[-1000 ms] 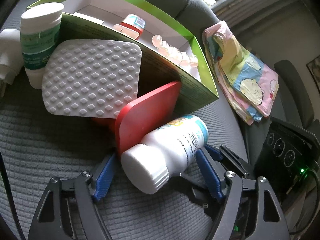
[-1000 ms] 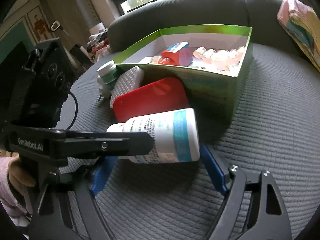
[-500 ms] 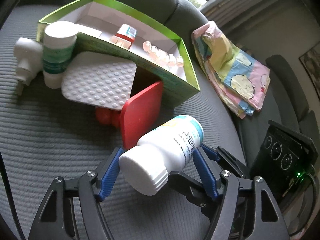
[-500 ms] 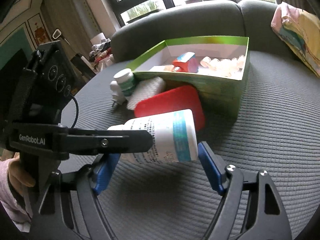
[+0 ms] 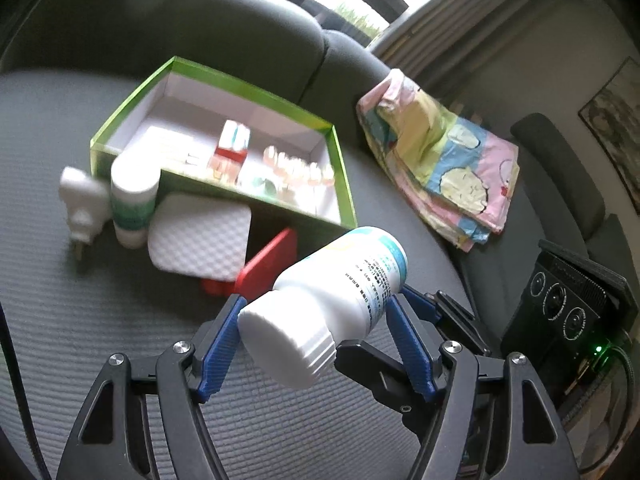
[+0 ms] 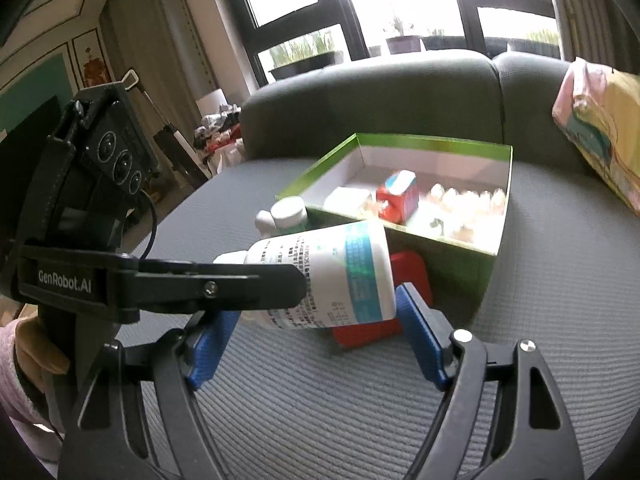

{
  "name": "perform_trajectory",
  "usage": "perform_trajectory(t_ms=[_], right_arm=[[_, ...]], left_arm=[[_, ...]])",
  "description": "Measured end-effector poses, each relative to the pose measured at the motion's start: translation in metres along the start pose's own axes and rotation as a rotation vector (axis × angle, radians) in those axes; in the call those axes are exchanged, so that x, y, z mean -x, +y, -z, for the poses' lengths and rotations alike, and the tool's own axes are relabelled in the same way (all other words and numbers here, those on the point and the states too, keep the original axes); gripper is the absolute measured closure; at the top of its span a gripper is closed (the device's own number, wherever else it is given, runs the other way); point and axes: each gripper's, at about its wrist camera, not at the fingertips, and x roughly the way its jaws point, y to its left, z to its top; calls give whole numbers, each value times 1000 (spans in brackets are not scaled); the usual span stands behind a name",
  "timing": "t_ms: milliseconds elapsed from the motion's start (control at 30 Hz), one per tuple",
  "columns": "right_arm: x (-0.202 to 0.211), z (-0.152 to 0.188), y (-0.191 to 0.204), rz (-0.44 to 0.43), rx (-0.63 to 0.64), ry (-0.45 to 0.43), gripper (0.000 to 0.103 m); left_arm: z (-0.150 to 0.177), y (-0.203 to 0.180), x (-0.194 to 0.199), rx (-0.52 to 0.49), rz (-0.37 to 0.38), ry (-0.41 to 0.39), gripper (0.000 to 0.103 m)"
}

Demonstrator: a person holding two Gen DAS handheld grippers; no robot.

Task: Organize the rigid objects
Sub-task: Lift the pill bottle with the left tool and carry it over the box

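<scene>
1. Between them the two hand-held grippers carry one white pill bottle (image 5: 332, 304) with a teal label band, clear of the grey sofa seat (image 5: 80, 320) and lying roughly on its side.
2. The left wrist view shows the left hand-held gripper (image 5: 316, 344) with its blue pads pressed on the bottle's cap and shoulder end, the cap facing the camera.
3. The right wrist view shows the other end: the right hand-held gripper (image 6: 316, 332) clamps the bottle's length (its right pad sits on the base; its left pad is hidden behind the left tool's black arm).
4. Only the right view shows a hand (image 6: 36, 350) in a pink sleeve on the left tool's handle.
5. Only the left view shows the white ridged sponge (image 5: 200, 240) leaning by the box and a white plug-shaped item (image 5: 82, 204).
6. Both views show the green open box (image 5: 224, 92) on the seat beyond the bottle, with small packets and pale capsules inside, a smaller white bottle (image 5: 134, 200) touching its outer wall, and a red flat piece (image 5: 268, 268) beneath the carried bottle.
7. A folded pastel cloth (image 5: 440, 164) lies to the right on the sofa; windows with potted plants (image 6: 400, 36) stand behind the backrest.
</scene>
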Motion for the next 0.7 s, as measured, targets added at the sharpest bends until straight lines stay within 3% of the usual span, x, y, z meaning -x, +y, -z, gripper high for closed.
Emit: perform_trajectory(t_ms=[467,700], right_arm=[[-19,-85,-8,16,8,-88,25],[-61,-107,-29,-7,-34,-60,25]], left_arm=[[-99,-7,12,-80,-10,-73,30],[-131,30,-11,-23,-7,-57,30]])
